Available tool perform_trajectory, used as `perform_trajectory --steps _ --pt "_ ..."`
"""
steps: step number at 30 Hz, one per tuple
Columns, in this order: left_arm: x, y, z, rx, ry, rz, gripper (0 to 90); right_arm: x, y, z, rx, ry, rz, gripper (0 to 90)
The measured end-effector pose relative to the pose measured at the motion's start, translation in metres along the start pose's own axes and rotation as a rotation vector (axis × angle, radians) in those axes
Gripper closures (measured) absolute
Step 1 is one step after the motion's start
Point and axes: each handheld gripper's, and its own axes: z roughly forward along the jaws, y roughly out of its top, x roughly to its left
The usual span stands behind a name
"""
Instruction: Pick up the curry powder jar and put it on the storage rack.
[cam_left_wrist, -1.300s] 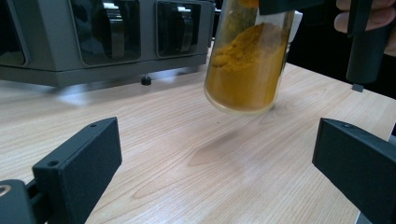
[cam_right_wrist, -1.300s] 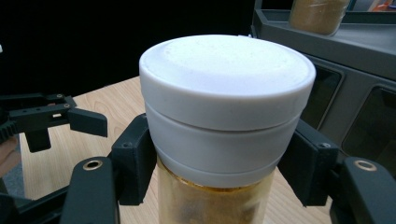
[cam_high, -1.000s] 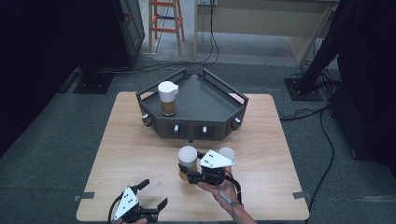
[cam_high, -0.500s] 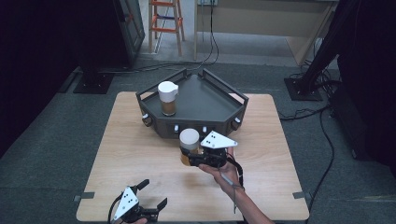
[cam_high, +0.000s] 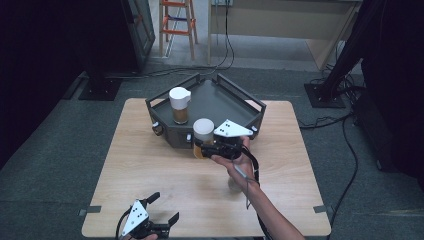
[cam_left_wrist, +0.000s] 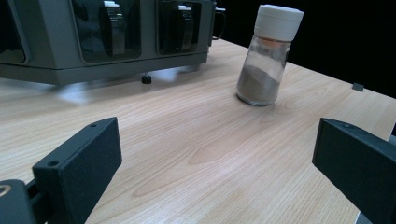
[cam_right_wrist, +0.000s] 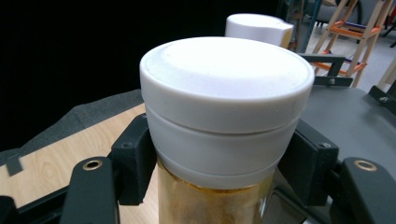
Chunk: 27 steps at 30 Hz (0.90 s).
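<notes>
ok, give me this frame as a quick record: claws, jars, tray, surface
right claw: shut on the yellow-spice jar, gripped just under its white cap, held at the tray's front edge
left claw: open, low over the table's near edge, holding nothing
tray: dark, angular, at the table's far side
jar in tray: white cap, brown contents, upright
third jar: grey-brown powder, white cap, upright on the table
table: light wood
</notes>
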Motion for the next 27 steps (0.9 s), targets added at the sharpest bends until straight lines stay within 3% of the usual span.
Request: perform_trajectory --steps 15,27 --pt "0.0 0.0 0.0 0.002 0.001 0.0 1.2 -0.015 0.028 0.017 0.005 -0.066 0.029 34.6" --pt "0.0 0.0 0.0 0.001 0.0 -0.003 1.2 -0.028 0.039 0.039 0.026 -0.138 0.07 34.6"
